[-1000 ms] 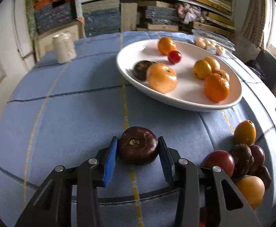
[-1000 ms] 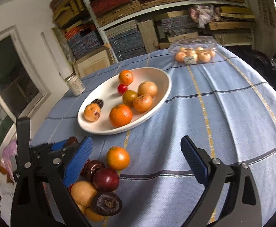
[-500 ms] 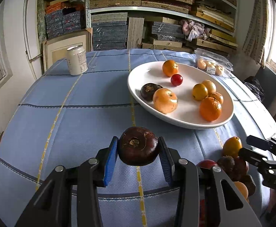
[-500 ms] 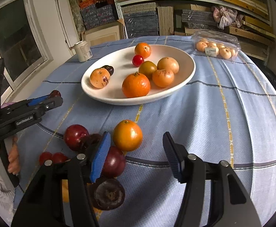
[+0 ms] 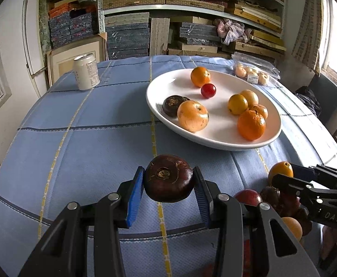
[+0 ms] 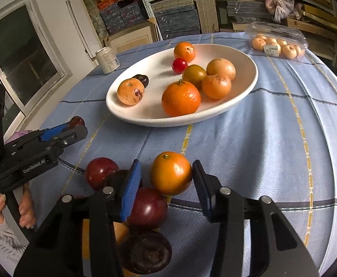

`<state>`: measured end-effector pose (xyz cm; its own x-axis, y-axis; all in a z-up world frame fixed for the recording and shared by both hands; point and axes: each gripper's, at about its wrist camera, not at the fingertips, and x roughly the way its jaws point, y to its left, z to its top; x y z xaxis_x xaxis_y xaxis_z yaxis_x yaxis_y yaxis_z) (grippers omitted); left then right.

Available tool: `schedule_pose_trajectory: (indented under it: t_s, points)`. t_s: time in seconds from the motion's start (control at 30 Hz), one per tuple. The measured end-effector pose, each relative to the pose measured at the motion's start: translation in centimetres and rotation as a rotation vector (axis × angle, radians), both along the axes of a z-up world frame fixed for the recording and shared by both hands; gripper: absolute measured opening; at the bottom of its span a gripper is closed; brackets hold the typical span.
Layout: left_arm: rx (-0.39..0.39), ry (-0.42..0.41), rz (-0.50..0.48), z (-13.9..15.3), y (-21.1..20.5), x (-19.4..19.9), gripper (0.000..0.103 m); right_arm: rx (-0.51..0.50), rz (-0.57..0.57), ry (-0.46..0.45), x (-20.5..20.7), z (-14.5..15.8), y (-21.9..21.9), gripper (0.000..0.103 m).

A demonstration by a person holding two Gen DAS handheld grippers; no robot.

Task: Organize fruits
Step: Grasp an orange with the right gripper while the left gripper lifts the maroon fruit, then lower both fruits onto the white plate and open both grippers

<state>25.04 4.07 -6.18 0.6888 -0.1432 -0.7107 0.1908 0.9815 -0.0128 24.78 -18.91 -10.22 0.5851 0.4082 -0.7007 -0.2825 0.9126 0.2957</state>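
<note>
Holding a dark maroon fruit (image 5: 168,181) clamped between my left gripper (image 5: 168,184) pads, I have it lifted off the blue tablecloth (image 5: 87,143), with the white plate (image 5: 214,142) waiting at about one o'clock. To land it well, I judge I should carry it level over the near rim and aim for the bare patch in the plate's middle, between the pale orange fruit (image 5: 192,115) at the front left and the big orange (image 5: 251,124) at the right, then lower until it sits before letting the pads part, so it does not roll into its neighbours.

My right gripper (image 6: 167,180) straddles a small orange fruit (image 6: 171,173), the right pad touching or nearly so, a slim gap on the left; it is narrowed around the fruit, not yet pinching it. I should close squarely across its widest part and lift straight up, because a dark red plum (image 6: 148,209) presses close at seven o'clock and could be dragged along.

Hard to read: the pile below my right gripper is half hidden by the fingers, so I cannot count the loose fruit. In the left view the same heap at four o'clock is masked by the other tool. Whether the held fruit's underside is bruised I cannot see. The clear box (image 6: 277,43) at one o'clock holds pale round fruit, too small to name.
</note>
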Motion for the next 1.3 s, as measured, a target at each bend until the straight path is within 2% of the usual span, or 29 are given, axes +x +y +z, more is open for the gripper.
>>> schedule_pose_trajectory:
  t_s: [0.23,0.3,0.57,0.83,1.0,1.3]
  points:
    - [0.013,0.004,-0.008,-0.3,-0.3,0.0,0.042,0.105,-0.002,0.065,0.7,-0.7,-1.1,0.044]
    - [0.015,0.0,-0.007,-0.3,-0.4,0.0,0.042,0.123,-0.016,0.063,0.6,-0.6,-1.6,0.038]
    - [0.027,-0.024,0.0,0.1,-0.5,-0.2,0.042,0.072,-0.021,0.014,-0.3,-0.1,-1.0,0.037]
    - [0.036,-0.036,0.003,0.3,-0.6,-0.4,0.042,0.119,-0.04,-0.035,-1.3,1.2,-2.1,0.037]
    - [0.039,-0.039,-0.003,0.3,-0.8,-0.5,0.042,0.097,-0.034,-0.012,-1.0,0.8,-1.7,0.037]
    - [0.075,-0.089,-0.006,1.9,-2.3,-0.7,0.042,0.151,-0.05,-0.109,-1.4,4.7,-2.8,0.037]
